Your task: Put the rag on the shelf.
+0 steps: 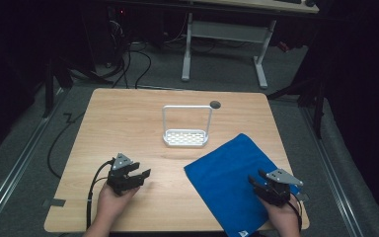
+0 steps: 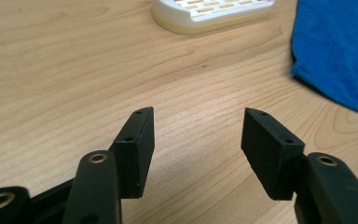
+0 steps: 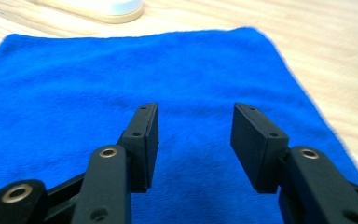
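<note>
A blue cloth (image 1: 234, 178) lies flat on the wooden table (image 1: 128, 113) at the front right, one corner hanging past the front edge. My right gripper (image 1: 258, 178) hovers over the cloth's right part, open, with the blue cloth (image 3: 121, 84) spread under its empty jaws. My left gripper (image 1: 140, 174) rests at the front left over bare wood, open and empty. In the left gripper view, the left gripper (image 2: 198, 114) points toward the white rack (image 2: 212, 14) and the cloth's edge (image 2: 340, 51).
A white slotted rack (image 1: 186, 137) with a tall wire handle stands at the table's middle. A round cable hole (image 1: 215, 104) sits near the far edge. Another desk's white legs (image 1: 187, 49) stand on the floor beyond the table.
</note>
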Demonstrator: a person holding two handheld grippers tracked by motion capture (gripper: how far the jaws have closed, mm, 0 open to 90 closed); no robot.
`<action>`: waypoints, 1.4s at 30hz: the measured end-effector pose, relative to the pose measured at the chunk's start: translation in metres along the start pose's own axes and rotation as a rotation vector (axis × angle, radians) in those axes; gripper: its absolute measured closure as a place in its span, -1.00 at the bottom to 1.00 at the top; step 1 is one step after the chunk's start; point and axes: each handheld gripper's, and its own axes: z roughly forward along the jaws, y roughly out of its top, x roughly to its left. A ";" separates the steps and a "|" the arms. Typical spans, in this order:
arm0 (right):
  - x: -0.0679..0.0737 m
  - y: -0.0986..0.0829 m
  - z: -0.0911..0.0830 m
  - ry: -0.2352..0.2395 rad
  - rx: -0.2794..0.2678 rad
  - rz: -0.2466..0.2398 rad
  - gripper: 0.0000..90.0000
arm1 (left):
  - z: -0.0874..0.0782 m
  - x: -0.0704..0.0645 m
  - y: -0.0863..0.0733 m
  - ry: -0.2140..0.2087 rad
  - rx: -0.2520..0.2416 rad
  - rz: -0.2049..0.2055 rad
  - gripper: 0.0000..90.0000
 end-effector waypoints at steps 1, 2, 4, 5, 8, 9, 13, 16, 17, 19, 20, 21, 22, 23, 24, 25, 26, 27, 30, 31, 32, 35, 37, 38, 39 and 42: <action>-0.001 0.001 0.000 -0.009 -0.008 -0.005 0.15 | 0.000 0.000 0.000 0.000 0.000 0.000 0.00; -0.003 0.000 -0.001 -0.011 -0.016 0.000 0.13 | 0.004 -0.004 0.000 0.004 0.012 0.031 0.00; -0.008 -0.002 -0.001 -0.011 -0.015 0.015 0.10 | 0.007 -0.007 0.001 0.005 0.020 0.048 -0.01; -0.009 -0.002 -0.001 -0.015 -0.014 0.017 0.09 | 0.009 -0.008 0.001 0.007 0.022 0.049 -0.01; -0.014 -0.004 -0.001 -0.016 -0.022 0.018 0.09 | 0.010 -0.010 0.002 0.004 0.021 0.053 -0.01; -0.014 -0.004 -0.002 -0.015 -0.024 0.018 0.09 | 0.010 -0.011 0.002 0.007 0.021 0.055 -0.01; -0.014 -0.005 -0.002 -0.008 -0.025 0.005 0.09 | 0.011 -0.013 0.003 0.003 0.021 0.061 0.00; -0.014 -0.005 -0.003 0.000 -0.026 -0.009 0.11 | 0.012 -0.020 0.004 -0.007 0.016 0.076 0.03; -0.014 -0.005 -0.003 0.003 -0.027 -0.015 0.12 | 0.012 -0.020 0.004 -0.007 0.016 0.076 0.04; -0.013 -0.006 -0.005 0.003 -0.027 -0.015 0.15 | 0.015 -0.031 0.006 -0.025 0.014 0.102 0.07; -0.014 -0.006 -0.005 0.005 -0.028 -0.013 0.15 | 0.016 -0.036 0.007 -0.039 0.011 0.117 0.12; -0.014 -0.007 -0.006 0.007 -0.025 -0.003 0.17 | 0.017 -0.040 0.008 -0.044 0.011 0.129 0.16; -0.015 -0.007 -0.007 0.011 -0.026 0.000 0.20 | 0.019 -0.046 0.009 -0.054 0.014 0.145 0.18; -0.016 -0.008 -0.008 0.015 -0.025 0.008 0.22 | 0.021 -0.051 0.010 -0.063 0.014 0.162 0.22; -0.017 -0.008 -0.008 0.024 -0.027 0.010 0.23 | 0.023 -0.058 0.011 -0.077 0.014 0.178 0.25; -0.019 -0.009 -0.009 0.035 -0.024 0.017 0.23 | 0.025 -0.062 0.012 -0.089 0.015 0.183 0.29; -0.019 -0.009 -0.010 0.039 -0.022 0.022 0.24 | 0.028 -0.067 0.013 -0.106 0.015 0.184 0.33; -0.019 -0.009 -0.010 0.039 -0.022 0.022 0.24 | 0.028 -0.067 0.013 -0.106 0.015 0.184 0.38; -0.021 -0.012 -0.013 0.033 -0.022 0.021 0.25 | 0.040 -0.090 0.017 -0.168 0.031 0.204 0.50; -0.021 -0.013 -0.014 0.029 -0.020 0.028 0.25 | 0.042 -0.095 0.018 -0.181 0.037 0.213 0.58; -0.022 -0.014 -0.015 0.027 -0.023 0.030 0.25 | 0.047 -0.104 0.018 -0.208 0.035 0.227 0.68; -0.023 -0.015 -0.016 0.027 -0.024 0.030 0.25 | 0.053 -0.117 0.018 -0.236 0.047 0.250 0.86; -0.023 -0.016 -0.016 0.023 -0.024 0.031 0.25 | 0.057 -0.130 0.019 -0.256 0.065 0.294 0.97; -0.024 -0.016 -0.017 0.023 -0.023 0.030 0.25 | 0.062 -0.144 0.018 -0.270 0.073 0.342 1.00; -0.024 -0.016 -0.017 0.023 -0.022 0.028 0.25 | 0.062 -0.144 0.018 -0.270 0.073 0.342 1.00; -0.024 -0.017 -0.017 0.022 -0.020 0.027 0.24 | 0.069 -0.157 0.016 -0.296 0.098 0.361 1.00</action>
